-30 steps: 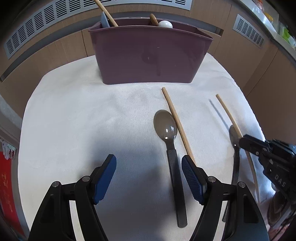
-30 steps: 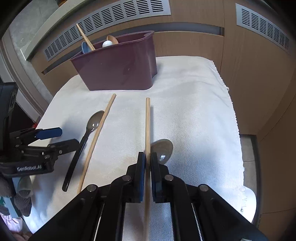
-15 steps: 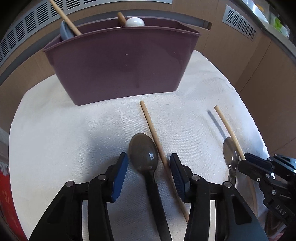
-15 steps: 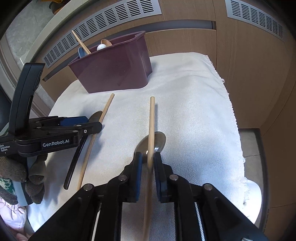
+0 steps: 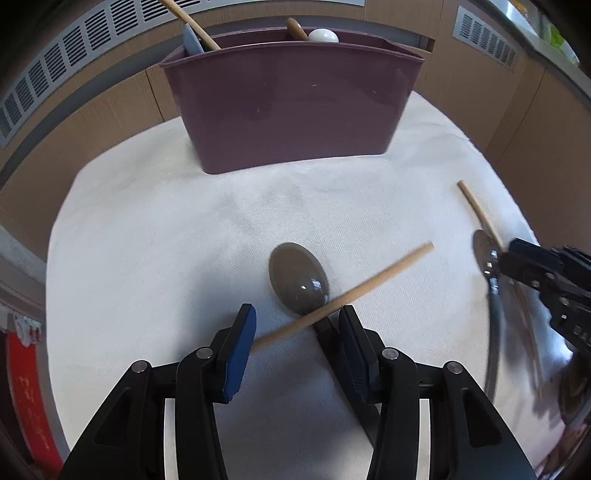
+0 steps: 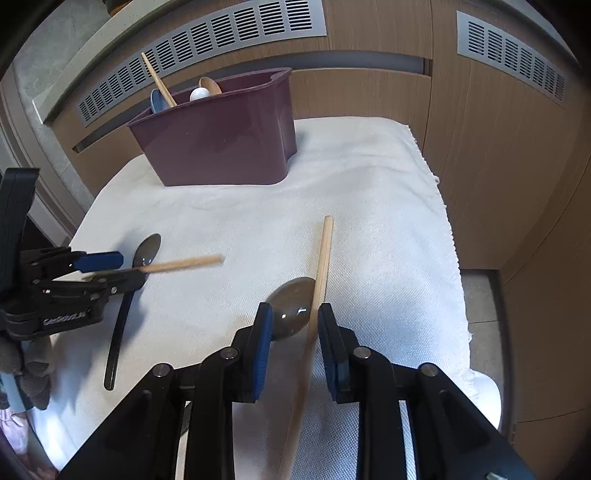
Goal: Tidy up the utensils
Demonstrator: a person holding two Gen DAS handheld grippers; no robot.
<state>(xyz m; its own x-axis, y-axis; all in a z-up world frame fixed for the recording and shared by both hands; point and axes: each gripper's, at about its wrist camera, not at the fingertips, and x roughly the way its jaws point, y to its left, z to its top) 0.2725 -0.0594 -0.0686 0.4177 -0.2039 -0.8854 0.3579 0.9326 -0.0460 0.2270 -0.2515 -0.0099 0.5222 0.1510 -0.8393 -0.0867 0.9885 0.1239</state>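
A maroon utensil bin stands at the back of the white cloth; it also shows in the right wrist view. My left gripper is open around a dark spoon's neck, and a wooden chopstick lies skewed across that spoon between the fingers. My right gripper is open, with a second chopstick and a grey spoon between its fingers. In the right wrist view the left gripper sits at the left by the dark spoon.
The bin holds a wooden stick, a blue spoon, a wooden spoon and a white one. The cloth's right edge drops off beside wooden cabinet panels.
The left gripper has moved forward over the dark spoon, and the chopstick beside it has swung crosswise. The right gripper has opened, releasing its chopstick.
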